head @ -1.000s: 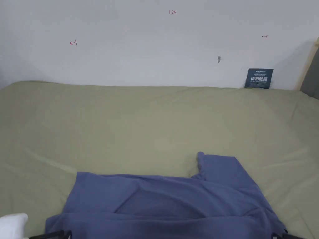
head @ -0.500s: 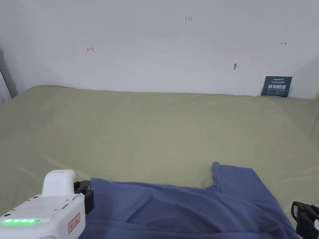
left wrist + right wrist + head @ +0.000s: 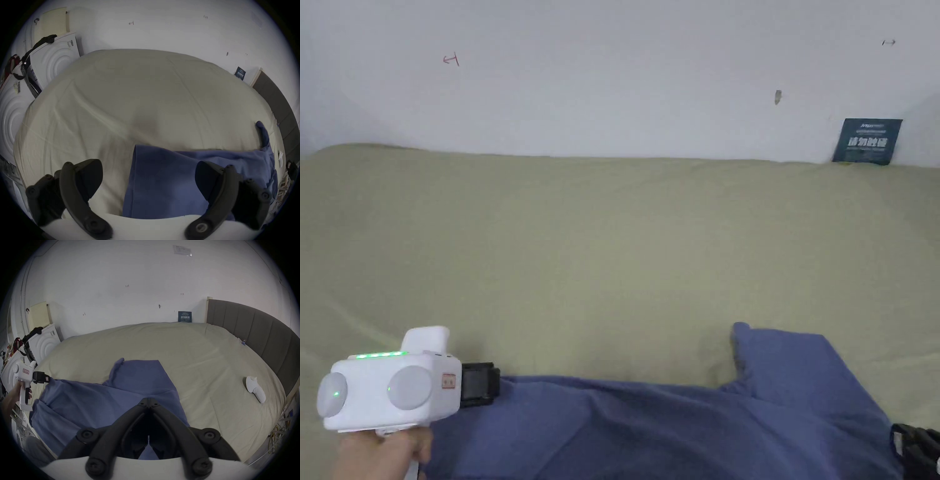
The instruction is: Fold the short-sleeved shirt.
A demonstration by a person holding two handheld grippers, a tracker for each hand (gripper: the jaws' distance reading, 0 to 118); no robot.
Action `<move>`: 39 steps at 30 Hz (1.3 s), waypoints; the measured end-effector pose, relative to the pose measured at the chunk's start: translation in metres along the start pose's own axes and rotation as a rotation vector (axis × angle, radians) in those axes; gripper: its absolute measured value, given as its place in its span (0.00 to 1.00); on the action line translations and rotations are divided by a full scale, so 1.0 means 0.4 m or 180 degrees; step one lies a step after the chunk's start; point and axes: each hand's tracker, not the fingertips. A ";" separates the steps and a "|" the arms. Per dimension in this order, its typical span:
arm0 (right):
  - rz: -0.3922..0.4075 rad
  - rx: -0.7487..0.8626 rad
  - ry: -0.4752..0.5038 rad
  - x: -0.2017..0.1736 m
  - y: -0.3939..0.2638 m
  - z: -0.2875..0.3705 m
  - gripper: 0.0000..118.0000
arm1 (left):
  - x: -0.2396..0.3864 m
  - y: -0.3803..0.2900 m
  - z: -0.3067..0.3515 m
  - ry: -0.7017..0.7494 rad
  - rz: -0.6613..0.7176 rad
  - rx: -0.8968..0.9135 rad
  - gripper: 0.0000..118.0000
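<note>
A blue short-sleeved shirt [image 3: 675,431] lies spread across the near part of the olive bed sheet [image 3: 612,250], with one sleeve [image 3: 781,356] pointing toward the wall. My left gripper [image 3: 149,175] is open, its jaws set wide on either side of the shirt's far left corner [image 3: 162,175]. In the head view the left gripper [image 3: 481,384] sits at that corner, held by a hand [image 3: 381,453]. My right gripper [image 3: 148,400] has its jaws closed together on the shirt's [image 3: 113,399] right side, and it shows at the lower right edge of the head view [image 3: 915,450].
A white handheld device [image 3: 255,391] lies on the sheet to the right, near the grey padded headboard [image 3: 259,331]. A dark sign [image 3: 867,140] leans on the white wall. White moulded panels [image 3: 53,61] with straps stand left of the bed.
The left gripper came up into the head view from the lower left and now sits at the shirt's far left corner. The right gripper edged in at the lower right. The camera shifted.
</note>
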 end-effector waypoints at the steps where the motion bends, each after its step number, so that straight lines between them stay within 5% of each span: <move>1: 0.0014 -0.0015 -0.0013 0.004 -0.001 -0.010 0.01 | 0.011 -0.001 -0.018 0.0018 -0.0050 -0.0086 0.98; 4: 0.0047 -0.0100 -0.0039 0.017 0.004 -0.040 0.01 | 0.039 0.019 0.022 0.0065 -0.0140 -0.0193 0.97; 9: 0.0043 -0.0281 -0.0080 0.052 0.033 -0.088 0.01 | 0.042 0.013 0.009 0.0030 -0.0213 -0.0233 0.78; 11: -0.0011 -0.0406 -0.0028 0.072 0.053 -0.115 0.01 | 0.028 0.019 0.012 -0.0016 -0.0196 -0.0222 0.56; 13: 0.0003 -0.0513 -0.0019 0.087 0.077 -0.144 0.04 | 0.027 0.019 0.034 -0.0047 -0.0230 -0.0144 0.09; 14: 0.0041 -0.0622 0.0001 0.094 0.090 -0.163 0.19 | 0.027 0.019 0.043 -0.0077 -0.0235 -0.0115 0.02; 15: 0.0067 -0.0736 -0.0045 0.099 0.103 -0.184 0.59 | 0.015 0.026 0.035 -0.0173 -0.0214 -0.0146 0.02; 16: 0.0060 -0.0858 -0.0090 0.103 0.116 -0.208 0.82 | 0.017 0.025 0.036 -0.0221 -0.0172 -0.0165 0.02; 19: 0.0062 -0.1089 0.0006 0.117 0.135 -0.282 0.88 | 0.024 0.022 0.025 -0.0160 -0.0244 -0.0184 0.02; 24: 0.0195 -0.1521 -0.0129 0.125 0.130 -0.399 0.87 | 0.023 0.020 0.013 -0.0167 -0.0169 -0.0195 0.02; 26: 0.0137 -0.1690 -0.0156 0.137 0.117 -0.428 0.73 | 0.023 0.019 0.012 -0.0168 -0.0163 -0.0191 0.02; 28: 0.0087 -0.1592 -0.0115 0.143 0.123 -0.408 0.71 | 0.021 0.018 0.010 -0.0171 -0.0172 -0.0184 0.02; 29: 0.0088 -0.1565 -0.0117 0.140 0.128 -0.391 0.62 | 0.020 0.019 0.011 -0.0173 -0.0175 -0.0181 0.02; 31: 0.0162 -0.1396 0.0051 0.143 0.141 -0.361 0.03 | 0.018 0.020 0.020 -0.0188 -0.0169 -0.0178 0.02; 39: 0.0058 -0.1098 0.0216 0.103 0.177 -0.208 0.03 | -0.019 0.013 0.152 -0.0337 -0.0117 0.0050 0.02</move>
